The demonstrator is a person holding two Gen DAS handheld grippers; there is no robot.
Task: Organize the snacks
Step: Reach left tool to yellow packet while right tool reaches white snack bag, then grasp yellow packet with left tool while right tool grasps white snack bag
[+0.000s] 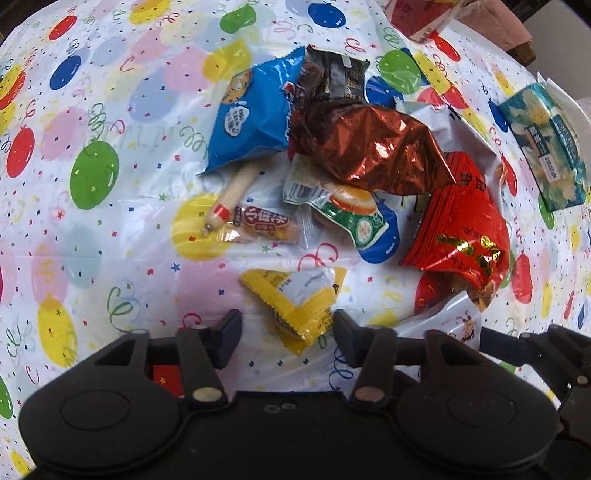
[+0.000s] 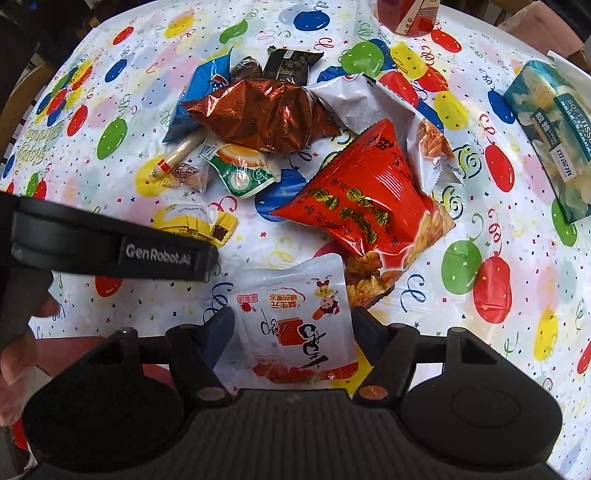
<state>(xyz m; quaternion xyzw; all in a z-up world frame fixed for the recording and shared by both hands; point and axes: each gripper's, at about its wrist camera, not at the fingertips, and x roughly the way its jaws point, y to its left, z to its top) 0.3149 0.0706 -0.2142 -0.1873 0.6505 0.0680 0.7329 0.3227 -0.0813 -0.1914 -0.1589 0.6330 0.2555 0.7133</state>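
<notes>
Snack packets lie in a heap on a balloon-print tablecloth [image 1: 92, 110]. The heap holds a blue bag [image 1: 251, 118], a brown foil bag [image 1: 369, 147], a red bag [image 1: 461, 221], a black packet [image 1: 343, 77], a sausage stick [image 1: 232, 195] and a green-white packet [image 1: 347, 210]. My left gripper [image 1: 286, 317] is open, its fingers on either side of the near end of a yellow packet [image 1: 295, 299]. My right gripper [image 2: 292, 314] is open and straddles a white pouch [image 2: 291, 325] with red print, which lies flat by the red bag [image 2: 369, 192].
A teal tissue pack [image 2: 554, 122] sits at the right edge of the table. A red carton [image 2: 410, 14] stands at the far edge. The left gripper's black body [image 2: 110, 243] and a person's hand [image 2: 14, 350] fill the left of the right wrist view.
</notes>
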